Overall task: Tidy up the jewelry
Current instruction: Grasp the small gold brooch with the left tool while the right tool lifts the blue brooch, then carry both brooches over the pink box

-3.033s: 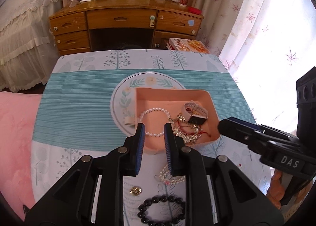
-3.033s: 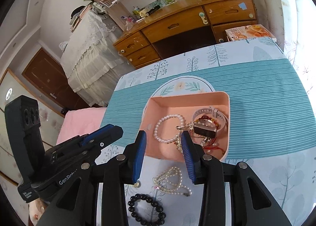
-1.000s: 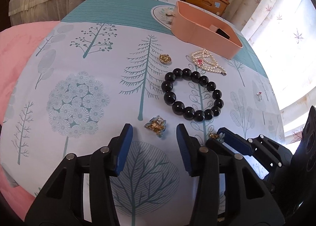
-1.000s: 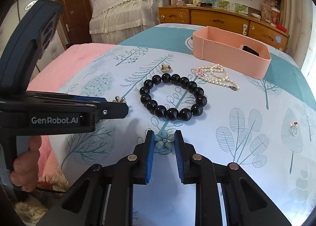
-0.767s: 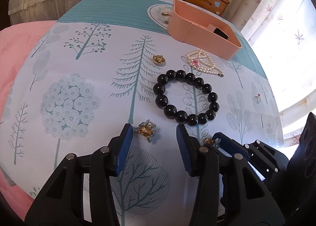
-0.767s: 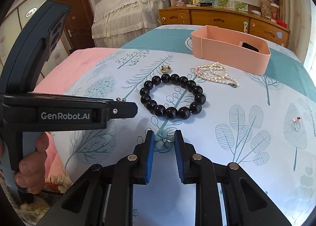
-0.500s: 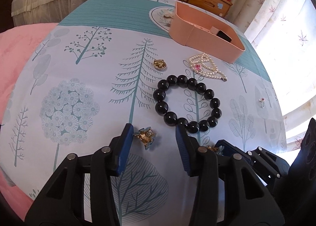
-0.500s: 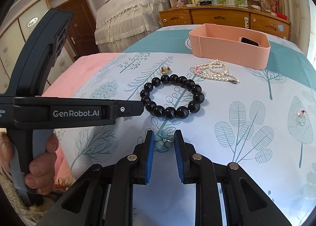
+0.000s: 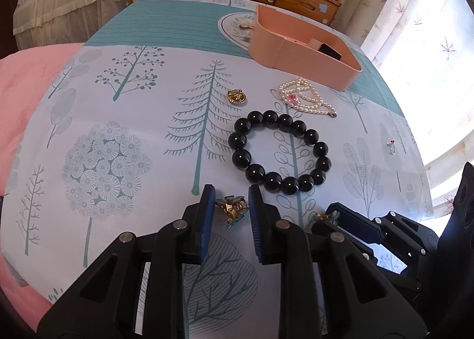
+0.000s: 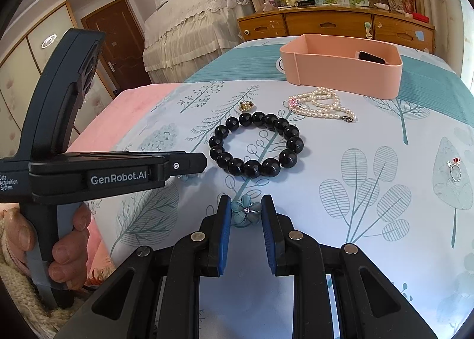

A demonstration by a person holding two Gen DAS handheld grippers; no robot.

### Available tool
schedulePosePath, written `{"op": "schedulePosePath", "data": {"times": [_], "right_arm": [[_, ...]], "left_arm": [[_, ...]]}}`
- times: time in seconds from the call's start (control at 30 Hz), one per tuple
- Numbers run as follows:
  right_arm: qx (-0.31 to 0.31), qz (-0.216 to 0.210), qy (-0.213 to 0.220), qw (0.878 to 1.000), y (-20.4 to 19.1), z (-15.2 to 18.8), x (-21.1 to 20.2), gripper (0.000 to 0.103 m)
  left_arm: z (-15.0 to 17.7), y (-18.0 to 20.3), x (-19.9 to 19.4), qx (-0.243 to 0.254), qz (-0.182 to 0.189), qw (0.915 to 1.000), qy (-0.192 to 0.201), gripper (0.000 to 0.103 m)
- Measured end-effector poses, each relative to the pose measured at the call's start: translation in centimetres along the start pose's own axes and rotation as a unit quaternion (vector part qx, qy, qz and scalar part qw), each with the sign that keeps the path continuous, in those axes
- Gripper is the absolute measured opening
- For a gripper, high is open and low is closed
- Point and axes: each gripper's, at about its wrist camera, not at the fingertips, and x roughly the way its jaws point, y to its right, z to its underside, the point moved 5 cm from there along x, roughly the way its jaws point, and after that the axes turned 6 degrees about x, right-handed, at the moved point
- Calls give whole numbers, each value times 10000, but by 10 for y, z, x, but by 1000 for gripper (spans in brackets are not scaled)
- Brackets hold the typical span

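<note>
My left gripper point(image 9: 229, 205) is shut on a blue and gold flower earring point(image 9: 231, 208). My right gripper point(image 10: 246, 208) is shut on a matching blue flower earring point(image 10: 246, 209); it also shows in the left wrist view point(image 9: 327, 217). Both hang low over the tablecloth near its front edge. Ahead lie a black bead bracelet point(image 9: 278, 152) point(image 10: 255, 143), a pearl necklace point(image 9: 305, 96) point(image 10: 321, 104), a small gold piece point(image 9: 236, 96) point(image 10: 246, 105) and a ring point(image 9: 391, 146) point(image 10: 455, 169). The pink tray point(image 9: 296, 51) point(image 10: 340, 72) stands further back, with a watch inside.
The table wears a tree-print cloth with a teal stripe point(image 9: 171, 25). A pink cushion point(image 9: 20, 84) lies at the left edge. A wooden desk point(image 10: 334, 25) and a bed point(image 10: 195, 31) stand behind; a curtained window point(image 9: 420, 28) is at the right.
The left gripper's jaws have closed on the flower earring, which now sits between them. The right gripper still holds its earring, a little lower and closer to the table.
</note>
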Motion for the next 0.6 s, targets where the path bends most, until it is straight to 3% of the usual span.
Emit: {"op": "schedulePosePath", "data": {"times": [0.4,0.6], "right_arm": [[62,313,213,9993,3,-14,-16,20],[306,368,421,9980,11,-54,-43,20]], "left_arm": [[-27,4,-35,350,-114,9983,460,20],[-79,16,-60,597,104,9954,749,20]]}}
